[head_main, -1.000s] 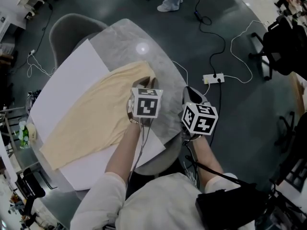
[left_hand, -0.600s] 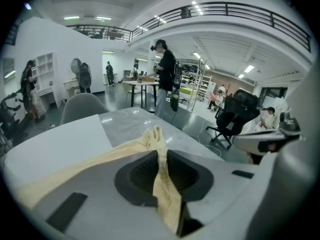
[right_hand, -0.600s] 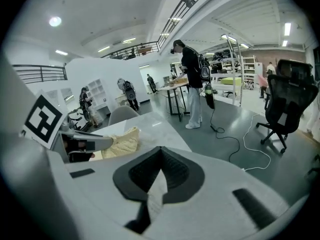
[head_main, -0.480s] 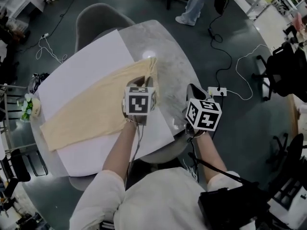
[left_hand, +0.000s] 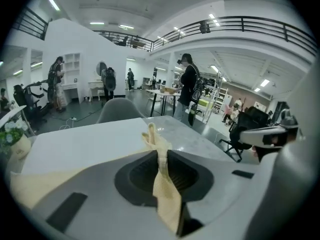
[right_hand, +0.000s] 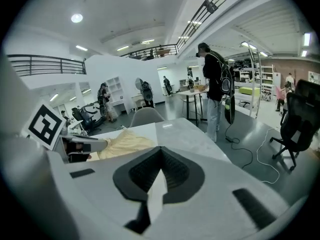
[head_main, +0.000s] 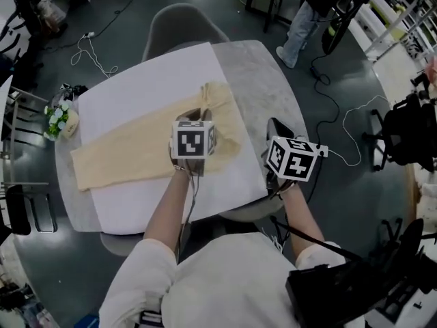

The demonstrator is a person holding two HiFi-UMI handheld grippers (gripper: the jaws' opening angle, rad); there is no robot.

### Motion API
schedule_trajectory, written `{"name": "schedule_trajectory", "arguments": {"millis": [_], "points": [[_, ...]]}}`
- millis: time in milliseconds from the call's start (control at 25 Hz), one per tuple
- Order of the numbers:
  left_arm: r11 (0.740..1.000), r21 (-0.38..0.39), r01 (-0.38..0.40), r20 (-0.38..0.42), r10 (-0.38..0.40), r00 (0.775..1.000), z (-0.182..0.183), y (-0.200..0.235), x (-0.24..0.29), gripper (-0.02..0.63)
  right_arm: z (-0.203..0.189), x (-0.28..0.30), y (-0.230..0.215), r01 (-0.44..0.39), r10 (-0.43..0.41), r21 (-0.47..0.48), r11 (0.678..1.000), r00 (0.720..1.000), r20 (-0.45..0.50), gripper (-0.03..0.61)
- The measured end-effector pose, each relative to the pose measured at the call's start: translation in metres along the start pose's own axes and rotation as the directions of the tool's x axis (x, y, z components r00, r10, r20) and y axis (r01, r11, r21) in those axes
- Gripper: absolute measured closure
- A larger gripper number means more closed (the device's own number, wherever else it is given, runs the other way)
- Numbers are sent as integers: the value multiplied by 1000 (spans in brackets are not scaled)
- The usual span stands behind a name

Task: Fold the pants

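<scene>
The left tongs (left_hand: 160, 156) clamp the right end of the cream cloth pants (head_main: 130, 156), raised near the grey counter's (head_main: 259, 74) right edge for folding over, while the right tongs (right_hand: 160, 154) pinch an unidentifiable pale strip (right_hand: 156, 194).

Open lab hall, mezzanine railing (left_hand: 250, 26), desks (left_hand: 165, 92), office chair (right_hand: 299, 120), floor cables (head_main: 356, 124)
</scene>
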State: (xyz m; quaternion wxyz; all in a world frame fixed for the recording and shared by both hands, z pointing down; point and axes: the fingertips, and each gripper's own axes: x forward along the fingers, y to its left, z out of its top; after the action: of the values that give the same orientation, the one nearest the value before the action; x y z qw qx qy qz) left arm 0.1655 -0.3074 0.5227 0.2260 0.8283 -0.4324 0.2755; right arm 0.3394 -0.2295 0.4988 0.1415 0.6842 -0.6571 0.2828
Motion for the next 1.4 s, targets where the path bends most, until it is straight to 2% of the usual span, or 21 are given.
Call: {"name": "schedule_trajectory", "arguments": {"millis": [160,320,560,960,1400], "points": [[998,-53,-17,12,18,1000,-10,47,-27,565,6,3,52,-47,47,-29,998,999,-4,586],[994,-81,-70,36,74,997,-13,96,-62,565,8,3,100,-83,83,-70,994,997,-12,586],[986,-135,-94,61,103,993,-31,150,-103,565,5,7,165,-117,116,-112,987,993,-19,586],[972,-189,-140,92,160,983,-55,215,-161,565,-6,15,258,-204,200,-157,966,979,-44,586],[948,-226,-222,106,250,962,-68,277,-211,563,-13,20,325,-268,259,-189,945,963,-70,586]]}}
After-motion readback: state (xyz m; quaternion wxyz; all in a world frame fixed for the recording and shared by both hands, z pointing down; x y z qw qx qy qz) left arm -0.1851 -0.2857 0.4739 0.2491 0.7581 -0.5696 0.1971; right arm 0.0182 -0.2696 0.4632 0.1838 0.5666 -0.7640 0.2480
